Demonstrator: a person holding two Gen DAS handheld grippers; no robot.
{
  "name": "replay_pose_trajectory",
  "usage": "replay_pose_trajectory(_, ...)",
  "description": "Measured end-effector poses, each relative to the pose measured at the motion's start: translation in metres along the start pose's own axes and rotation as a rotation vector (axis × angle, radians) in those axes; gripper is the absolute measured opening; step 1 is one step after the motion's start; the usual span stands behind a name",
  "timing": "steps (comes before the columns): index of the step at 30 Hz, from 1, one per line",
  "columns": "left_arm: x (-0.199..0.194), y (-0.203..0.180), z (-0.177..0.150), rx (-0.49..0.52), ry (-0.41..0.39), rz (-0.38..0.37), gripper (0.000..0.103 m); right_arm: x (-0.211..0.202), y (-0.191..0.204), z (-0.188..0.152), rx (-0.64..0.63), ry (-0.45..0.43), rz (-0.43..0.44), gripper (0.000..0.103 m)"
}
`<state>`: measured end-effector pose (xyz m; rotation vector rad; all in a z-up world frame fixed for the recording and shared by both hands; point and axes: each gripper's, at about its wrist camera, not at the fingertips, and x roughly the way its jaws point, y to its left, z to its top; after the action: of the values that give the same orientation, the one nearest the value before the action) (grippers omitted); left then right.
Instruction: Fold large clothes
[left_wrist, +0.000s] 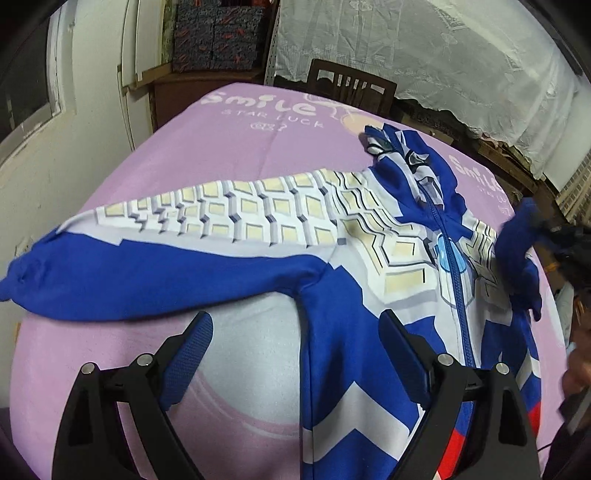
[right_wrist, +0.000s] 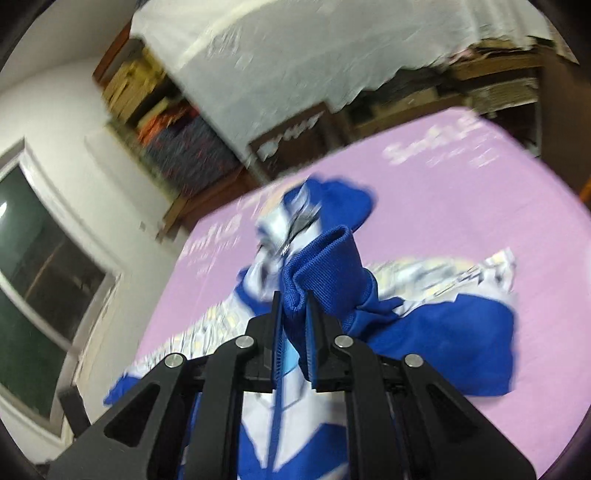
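Fabric is soft and limp: right gripper (right_wrist: 293, 306) pinches the jacket's (left_wrist: 332, 258) ribbed cuff (right_wrist: 317, 258), the sturdiest hold, at twelve o'clock; left gripper (left_wrist: 295, 332) hangs spread, empty.

The left wrist camera looks forward and down between its open left gripper (left_wrist: 295, 332), close above the jacket (left_wrist: 332, 236) spread on the pink sheet (left_wrist: 240, 147). The right wrist camera, tilted and blurred, looks along the right gripper (right_wrist: 294, 299) from just behind a cuff (right_wrist: 321, 258). Both views share the jacket, the sheet and the far chair (left_wrist: 351, 90).
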<state>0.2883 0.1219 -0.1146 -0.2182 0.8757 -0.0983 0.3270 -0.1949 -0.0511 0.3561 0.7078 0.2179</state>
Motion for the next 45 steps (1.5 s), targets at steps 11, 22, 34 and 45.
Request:
replay_pose_trajectory(11,0.0,-0.012,0.002,0.03,-0.003,-0.08,0.09,0.054,-0.004,-0.045,-0.02,0.272,0.097,0.035)
replay_pose_trajectory(22,0.044,-0.146,0.03,0.194,0.208,-0.308,0.077,-0.071,-0.09,-0.026,0.073,0.004,0.075,0.041)
replay_pose_trajectory(34,0.082,-0.18,0.039,0.172,0.207,-0.287,0.012,-0.09,-0.14,-0.037,0.1,-0.023,0.072,0.04)
replay_pose_trajectory(45,0.006,-0.125,0.073,0.183,-0.078,-0.105,0.011,-0.062,-0.118,-0.018,0.053,-0.001,0.082,0.032)
